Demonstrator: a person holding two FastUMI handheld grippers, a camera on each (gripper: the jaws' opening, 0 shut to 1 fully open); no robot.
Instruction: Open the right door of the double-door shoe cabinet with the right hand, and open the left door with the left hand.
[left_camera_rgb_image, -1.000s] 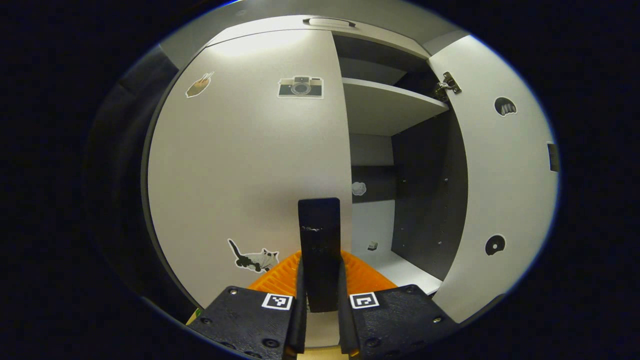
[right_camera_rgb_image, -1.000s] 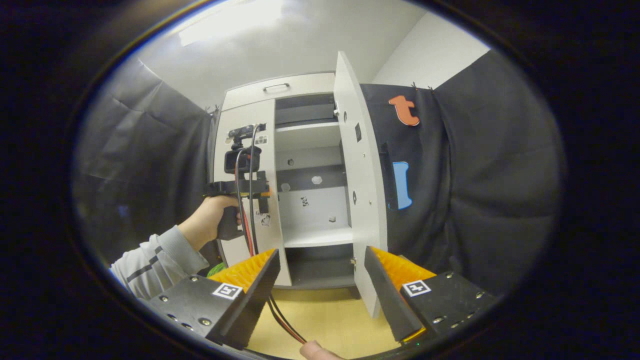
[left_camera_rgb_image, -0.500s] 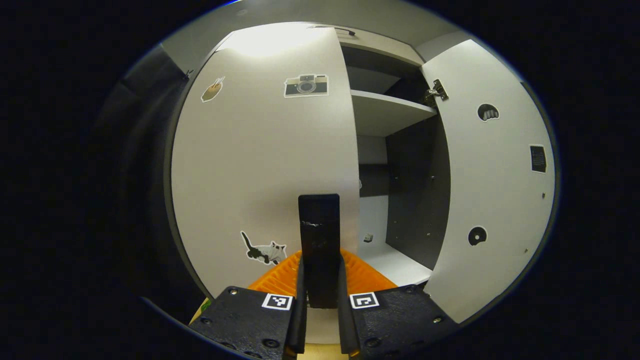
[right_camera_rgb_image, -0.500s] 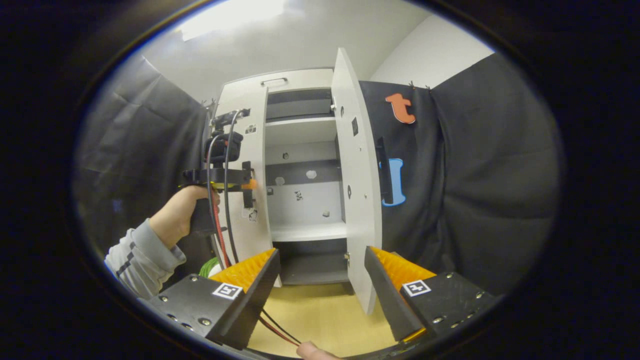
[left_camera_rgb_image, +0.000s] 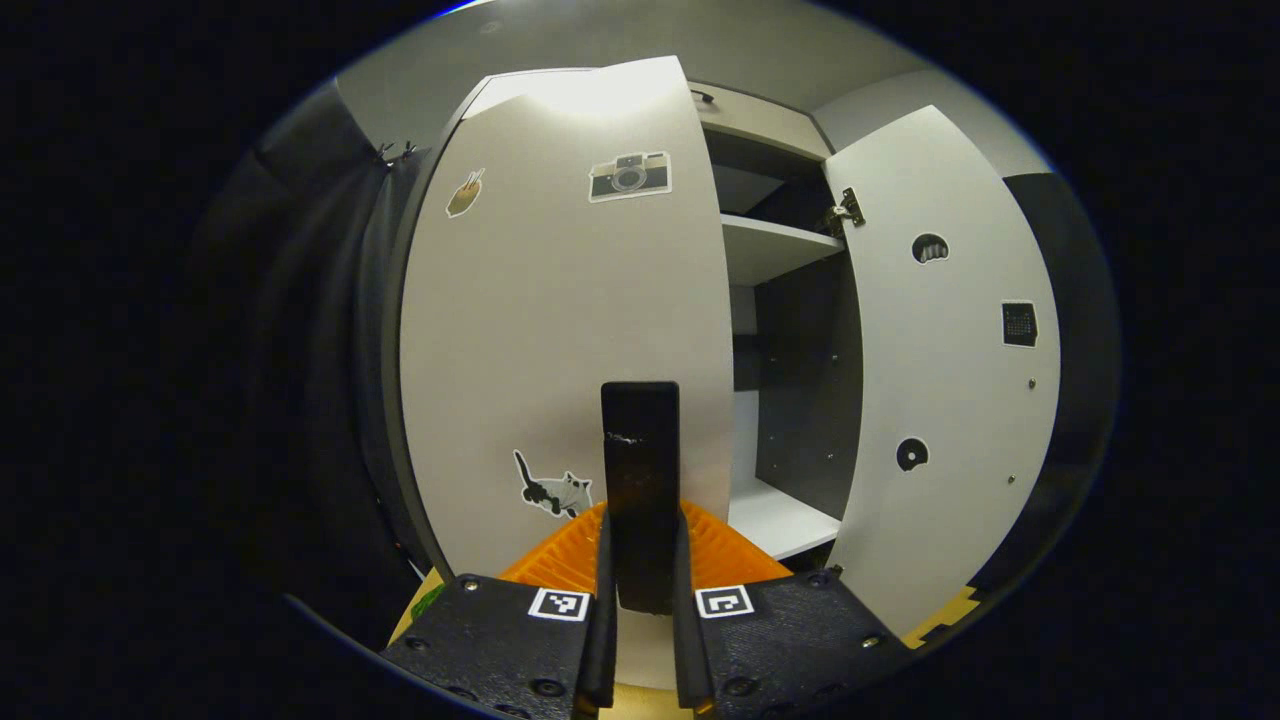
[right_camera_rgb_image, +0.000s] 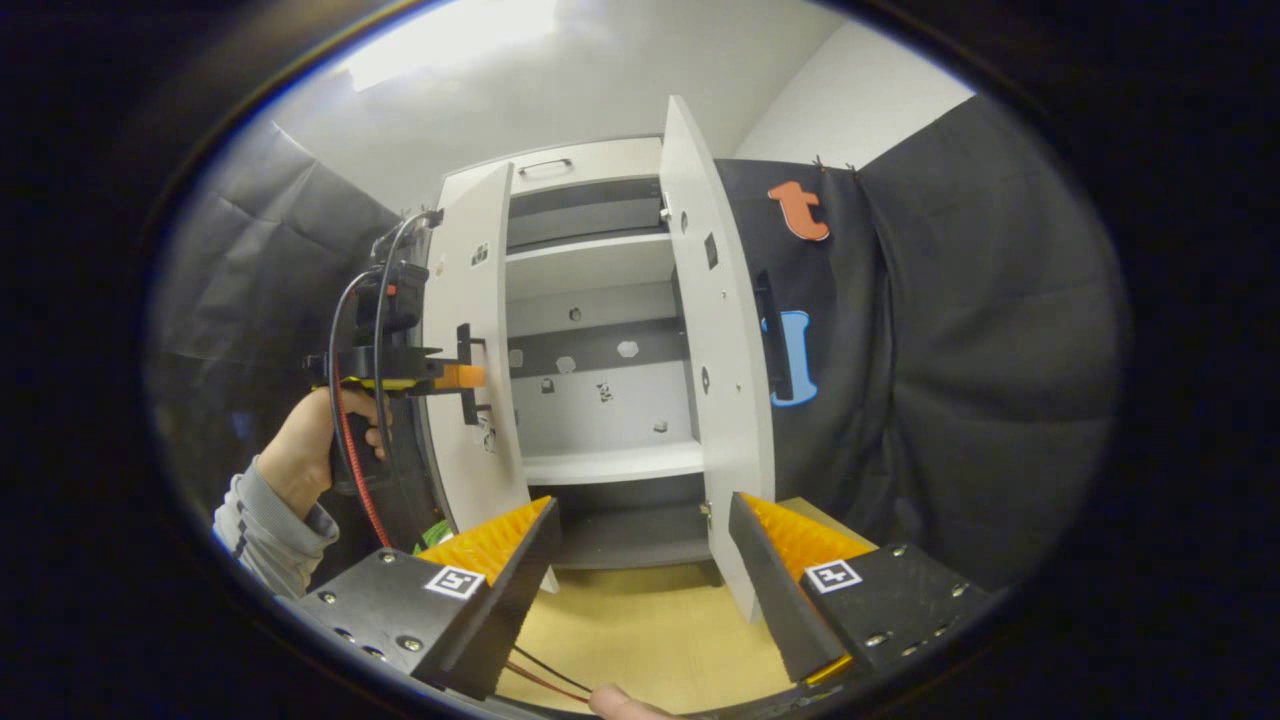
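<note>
Shoe cabinet (right_camera_rgb_image: 600, 330), both doors ajar, bare white shelves (right_camera_rgb_image: 610, 462) inside

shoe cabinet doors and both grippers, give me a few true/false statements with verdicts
1. The right door stands wide open. True.
2. The left gripper is shut on the left door's handle. True: in the left gripper view both fingers press on the dark bar.
3. The right gripper is clamped on the right door's edge. False: its jaws are spread wide, away from the cabinet and holding nothing.
4. The left door is fully closed. False: it is partly swung out, with shelves visible past its edge.
5. The left door carries no stickers. False: it has a camera sticker and a cat sticker.
</note>
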